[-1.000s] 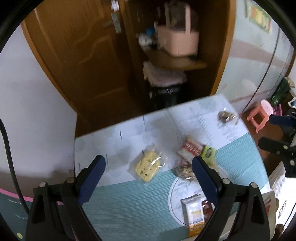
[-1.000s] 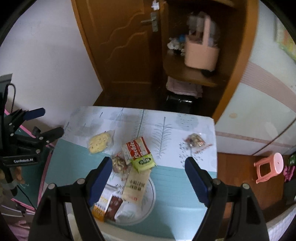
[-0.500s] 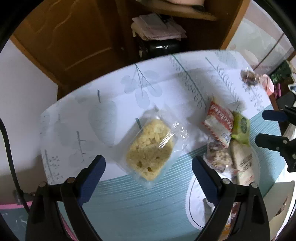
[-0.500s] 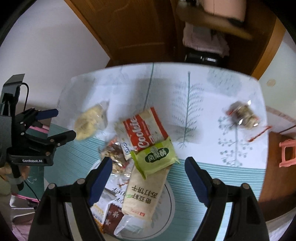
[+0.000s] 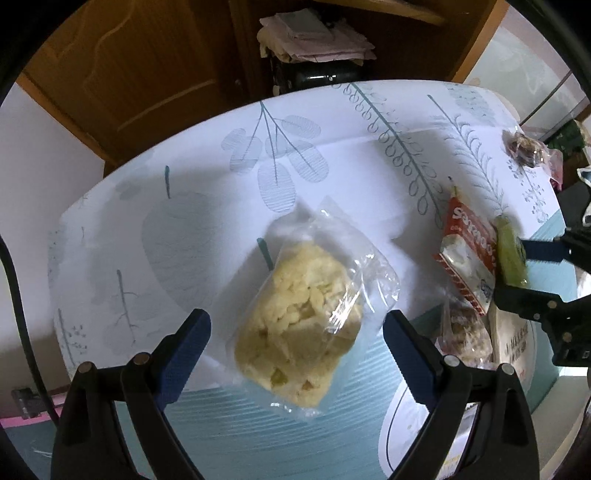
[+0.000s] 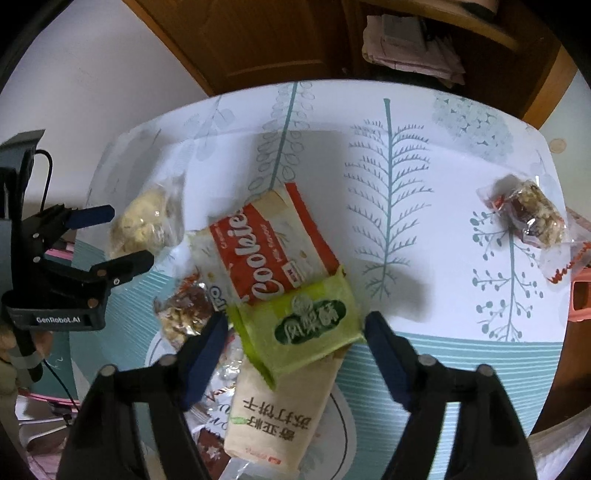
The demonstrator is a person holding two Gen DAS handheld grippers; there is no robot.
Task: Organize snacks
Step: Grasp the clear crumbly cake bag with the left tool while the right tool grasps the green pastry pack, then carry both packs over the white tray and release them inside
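Note:
A clear bag of yellow puffed snack [image 5: 301, 325] lies on the table between the open fingers of my left gripper [image 5: 295, 341]; it also shows in the right wrist view [image 6: 142, 225]. My right gripper [image 6: 295, 345] is open around a green snack pack [image 6: 303, 326], which lies on a beige biscuit pack [image 6: 280, 410] on a white plate [image 6: 341, 439]. A red cookie pack [image 6: 271, 243] lies just beyond the green pack. A nut bar in clear wrap [image 6: 181, 314] sits at the plate's left edge. Another nut bar [image 6: 524, 210] lies far right.
The table carries a white and teal leaf-print cloth [image 5: 332, 155]. A wooden door [image 5: 140, 62] and a shelf with folded cloth [image 5: 314, 33] stand beyond its far edge. A pink stool [image 6: 580, 299] is past the right edge.
Both grippers have come down and forward toward the table. The yellow snack bag now lies between the left fingers and the green pack between the right fingers. Both stay open.

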